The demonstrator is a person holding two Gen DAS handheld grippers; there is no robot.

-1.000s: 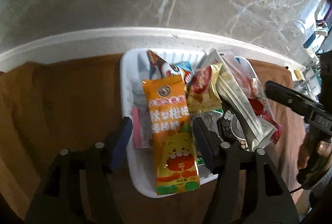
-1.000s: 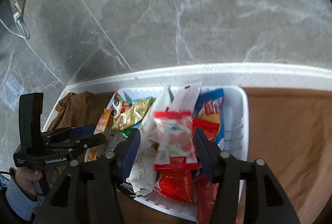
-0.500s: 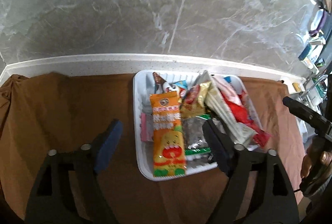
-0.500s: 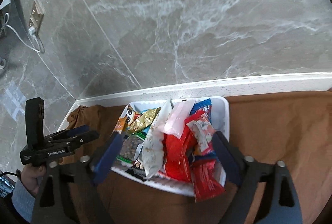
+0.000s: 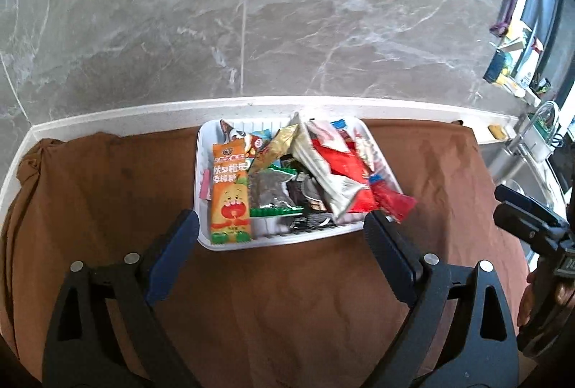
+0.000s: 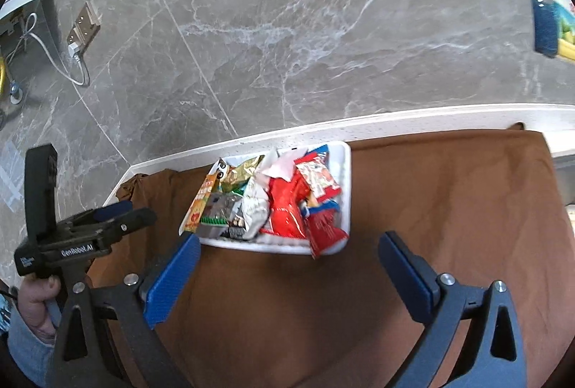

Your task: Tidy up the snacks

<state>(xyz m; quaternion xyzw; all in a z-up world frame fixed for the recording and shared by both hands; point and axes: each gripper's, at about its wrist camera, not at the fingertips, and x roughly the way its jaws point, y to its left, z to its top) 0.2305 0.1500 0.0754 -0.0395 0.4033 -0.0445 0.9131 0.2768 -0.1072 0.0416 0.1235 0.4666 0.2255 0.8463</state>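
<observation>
A: Your left tongs (image 5: 280, 240) were spread and widening further, nothing between the pads (image 5: 172, 255), only brown cloth (image 5: 107, 194) under them. Same on the right?

B: Yes. Your right tongs (image 6: 287, 266) were also released, jaws opening, empty, above the cloth. Neither touched anything.

A: Snacks?

B: All in the white tray (image 5: 201, 172), just past your fingertips on the cloth-covered table (image 5: 273, 106). The orange packet (image 5: 230, 192) lay lengthwise along the tray's left side, with a clear seed packet (image 5: 271, 188) beside it. A long silver wrapper (image 5: 320, 169) lay diagonally over the pile. Red packets (image 5: 345, 172) were stacked on the right, and one red wrapper (image 5: 393, 203) stuck out over the near right corner.

A: Around it?

B: The tray sat against the table's white back edge, with a grey marble wall (image 5: 287, 10) behind. In the right view your left hand (image 6: 36, 301) gripped the other handle, well left of the tray.
</observation>
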